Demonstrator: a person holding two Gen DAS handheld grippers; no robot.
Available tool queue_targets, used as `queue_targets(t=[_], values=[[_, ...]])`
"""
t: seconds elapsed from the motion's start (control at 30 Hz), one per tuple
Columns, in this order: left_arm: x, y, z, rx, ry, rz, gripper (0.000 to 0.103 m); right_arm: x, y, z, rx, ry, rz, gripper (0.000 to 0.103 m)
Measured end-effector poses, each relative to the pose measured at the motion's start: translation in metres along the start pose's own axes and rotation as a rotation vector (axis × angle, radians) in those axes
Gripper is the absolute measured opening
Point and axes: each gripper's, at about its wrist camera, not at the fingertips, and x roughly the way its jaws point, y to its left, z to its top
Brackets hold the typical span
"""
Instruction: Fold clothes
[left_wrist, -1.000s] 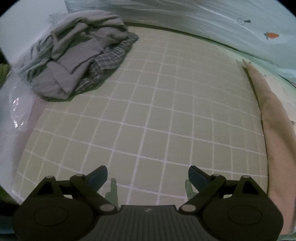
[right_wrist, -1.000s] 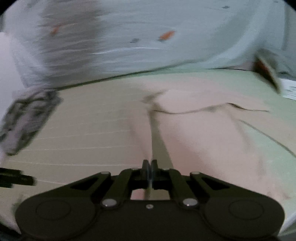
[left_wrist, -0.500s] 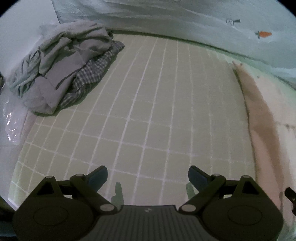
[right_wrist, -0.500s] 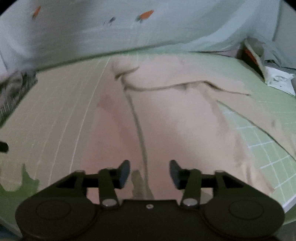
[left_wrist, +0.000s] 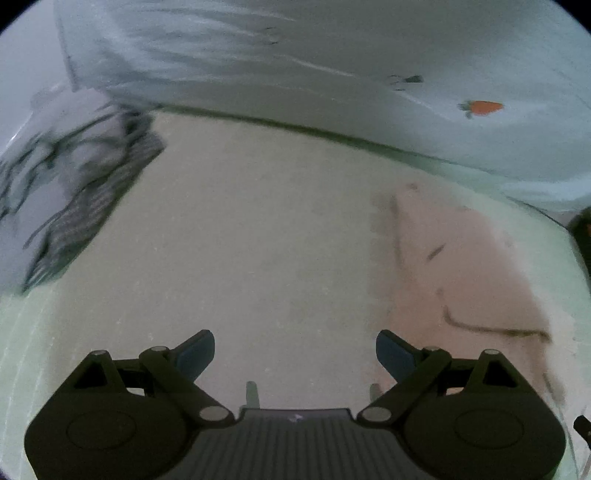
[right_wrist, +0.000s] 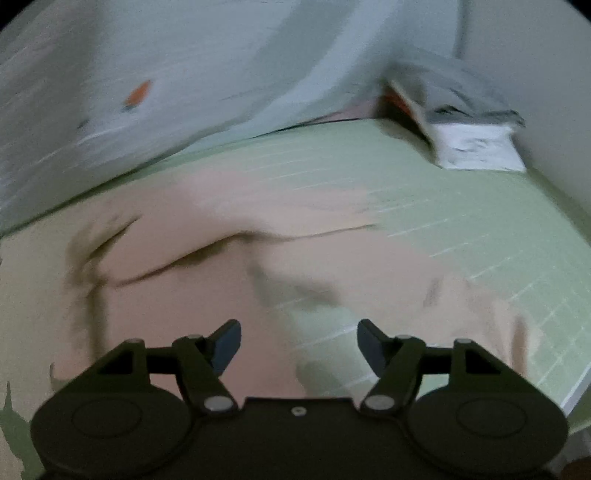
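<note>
A pale pink garment (right_wrist: 207, 295) lies spread flat on the green gridded mat (right_wrist: 461, 206), with dark creases across it. In the left wrist view the same pink garment (left_wrist: 454, 266) lies to the right on the mat (left_wrist: 258, 240). My left gripper (left_wrist: 295, 350) hangs open over bare mat, just left of the garment's edge, nothing between its fingers. My right gripper (right_wrist: 299, 343) hovers over the garment's near part, its jaws opening, with nothing held between them. Both views are blurred by motion.
A heap of grey and checked clothes (left_wrist: 74, 192) lies at the mat's far left. A pale sheet with small carrot prints (left_wrist: 480, 107) hangs along the back. White papers and a grey item (right_wrist: 476, 147) sit at the far right corner by a wall.
The right gripper let go of the pink garment's fold and opened, then swung right. The left gripper, still open, moved right so the garment now fills more of its view.
</note>
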Motion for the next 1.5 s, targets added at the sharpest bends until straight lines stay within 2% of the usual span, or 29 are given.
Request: queue_targets(t=[0.17,0.23,0.37,0.47,0.53,0.6,0.77,0.87,0.9,0.93,0.97,1.0,1.03,1.17,1.27,1.33,1.4,1.5], values=[[0.024,-0.039,0.036,0.077,-0.039,-0.045,0.091,0.036,-0.035,0.024,0.091,-0.002,-0.054,0.071],[0.037,-0.052,0.054,0.097,-0.046,-0.062,0.082,0.050,-0.044,0.036,0.112,-0.007,-0.057,0.069],[0.073,-0.074,0.093,0.124,-0.031,-0.097,0.074,0.079,-0.061,0.060,0.153,-0.008,-0.059,0.068],[0.107,-0.085,0.118,0.127,-0.003,-0.099,0.073,0.108,-0.076,0.080,0.206,0.018,-0.051,0.066],[0.129,-0.088,0.132,0.126,0.007,-0.108,0.075,0.126,-0.082,0.090,0.252,0.011,-0.105,0.066],[0.153,-0.091,0.146,0.129,0.029,-0.120,0.075,0.142,-0.086,0.099,0.243,0.024,-0.104,0.066],[0.193,-0.100,0.160,0.153,0.071,-0.153,0.075,0.174,-0.090,0.117,0.253,0.061,-0.030,0.066],[0.206,-0.104,0.161,0.159,0.078,-0.144,0.073,0.186,-0.080,0.121,0.198,0.083,-0.065,0.066],[0.209,-0.105,0.160,0.152,0.071,-0.135,0.061,0.190,-0.078,0.122,0.189,0.094,-0.080,0.066],[0.211,-0.106,0.160,0.147,0.075,-0.130,0.050,0.192,-0.076,0.122,0.188,0.090,-0.088,0.062],[0.214,-0.107,0.160,0.140,0.077,-0.127,0.016,0.193,-0.075,0.122,0.185,0.087,-0.095,0.058],[0.215,-0.106,0.160,0.124,0.073,-0.126,0.003,0.193,-0.072,0.123,0.157,0.087,-0.099,0.037],[0.216,-0.105,0.159,0.108,0.069,-0.124,0.002,0.193,-0.070,0.123,0.130,0.086,-0.103,0.002],[0.200,-0.092,0.164,0.037,-0.001,-0.165,0.002,0.183,-0.065,0.129,0.031,0.047,-0.101,0.002],[0.183,-0.074,0.173,-0.041,-0.075,-0.199,0.002,0.160,-0.083,0.147,0.099,-0.070,-0.106,0.002],[0.185,-0.067,0.174,-0.052,-0.097,-0.163,0.002,0.147,-0.093,0.158,0.116,-0.135,-0.132,0.002],[0.199,-0.062,0.173,-0.064,-0.076,-0.123,0.002,0.147,-0.103,0.164,0.103,-0.154,-0.166,0.002],[0.215,-0.058,0.170,-0.083,-0.045,-0.104,0.002,0.165,-0.123,0.162,0.148,-0.092,-0.166,0.002]])
